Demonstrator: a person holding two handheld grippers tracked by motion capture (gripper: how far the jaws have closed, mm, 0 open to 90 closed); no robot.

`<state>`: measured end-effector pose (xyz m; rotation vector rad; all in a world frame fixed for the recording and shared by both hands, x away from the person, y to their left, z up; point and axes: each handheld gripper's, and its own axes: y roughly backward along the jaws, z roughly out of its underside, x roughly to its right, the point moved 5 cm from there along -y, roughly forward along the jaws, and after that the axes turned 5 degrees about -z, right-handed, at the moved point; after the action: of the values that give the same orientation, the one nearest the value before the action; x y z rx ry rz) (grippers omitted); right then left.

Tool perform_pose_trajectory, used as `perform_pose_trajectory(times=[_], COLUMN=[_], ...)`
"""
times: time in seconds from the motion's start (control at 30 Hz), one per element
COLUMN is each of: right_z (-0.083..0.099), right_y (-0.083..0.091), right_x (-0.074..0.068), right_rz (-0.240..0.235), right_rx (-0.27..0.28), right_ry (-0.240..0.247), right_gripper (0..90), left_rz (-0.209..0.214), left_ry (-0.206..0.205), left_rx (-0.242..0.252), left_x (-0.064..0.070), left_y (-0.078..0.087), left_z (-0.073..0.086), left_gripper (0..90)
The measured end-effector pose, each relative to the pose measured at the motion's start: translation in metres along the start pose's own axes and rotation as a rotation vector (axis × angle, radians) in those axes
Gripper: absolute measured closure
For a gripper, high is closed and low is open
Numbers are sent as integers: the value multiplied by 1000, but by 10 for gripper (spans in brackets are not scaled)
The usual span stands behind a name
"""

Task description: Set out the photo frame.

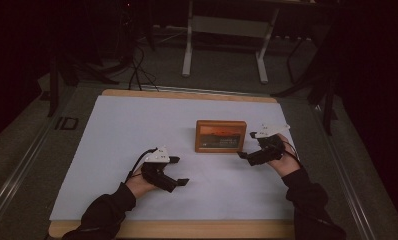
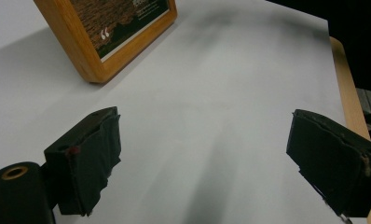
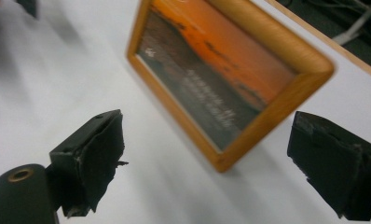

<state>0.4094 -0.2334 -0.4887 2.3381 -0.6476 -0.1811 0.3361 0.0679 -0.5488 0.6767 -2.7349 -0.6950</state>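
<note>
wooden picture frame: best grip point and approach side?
Judging by its pose, take the wooden picture frame by its right upright edge, coming from the right with the right gripper, open and nearest that end. It seems to stand on the white table cover; the narrow wooden border should fit between the jaws.

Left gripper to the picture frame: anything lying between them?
Nothing: the high view shows bare white table cover between the left gripper and the wooden picture frame.
</note>
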Motion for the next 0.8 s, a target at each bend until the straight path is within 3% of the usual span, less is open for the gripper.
perform_pose_trajectory(times=[0.4,0.8], right_z=[34,56], right_y=[-9,-10], right_x=[-33,-54], right_rz=[-46,-73], right_rx=[42,67], right_ry=[-59,-88], right_gripper=[104,103], left_rz=[4,-2], left_ry=[-4,-8], left_rx=[-2,4], left_x=[1,1], left_y=[0,3], left_z=[0,0], left_gripper=[104,104])
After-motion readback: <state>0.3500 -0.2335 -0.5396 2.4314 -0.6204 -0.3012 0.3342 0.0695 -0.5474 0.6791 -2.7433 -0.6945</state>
